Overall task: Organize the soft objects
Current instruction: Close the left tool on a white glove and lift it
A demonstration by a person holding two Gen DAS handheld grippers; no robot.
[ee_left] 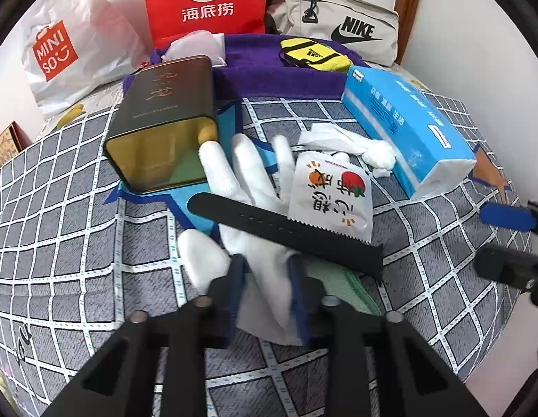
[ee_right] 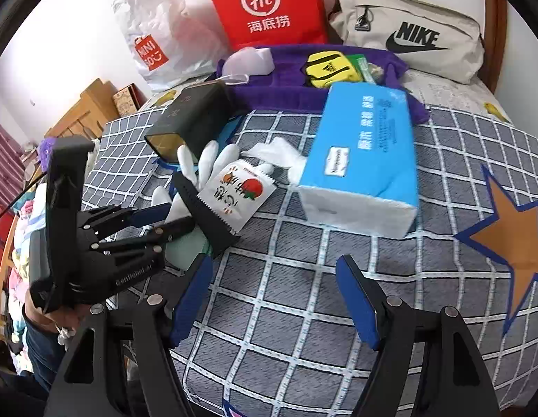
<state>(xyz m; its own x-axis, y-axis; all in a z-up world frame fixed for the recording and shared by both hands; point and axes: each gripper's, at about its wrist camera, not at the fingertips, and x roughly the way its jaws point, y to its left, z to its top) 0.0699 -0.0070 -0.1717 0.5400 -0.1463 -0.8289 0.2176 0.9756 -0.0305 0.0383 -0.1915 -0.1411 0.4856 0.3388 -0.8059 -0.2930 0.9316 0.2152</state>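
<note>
Left gripper (ee_left: pixel 269 278): jaws clamped on the cuff of the white glove (ee_left: pixel 248 180).
Right gripper (ee_right: pixel 274 278): jaws wide apart, nothing between them, over the checked bedspread (ee_right: pixel 303 312).
White glove: flat on the bedspread, long axis running away from the camera, fingers pointing toward the tin (ee_left: pixel 164 121).
Black strap (ee_left: pixel 286 232): lies diagonally across the glove.
Sachet (ee_left: pixel 335 194): fruit print, beside the glove.
Tissue pack (ee_left: pixel 404 121): blue.
Far bags: "MINISO" (ee_left: pixel 53 55), "Hi" (ee_left: pixel 204 0), "NIKE" (ee_left: pixel 338 21).

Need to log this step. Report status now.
Left claw shut on white cotton glove. Right claw open, empty. Black rubber watch strap and white fruit-print sachet lie across glove.
</note>
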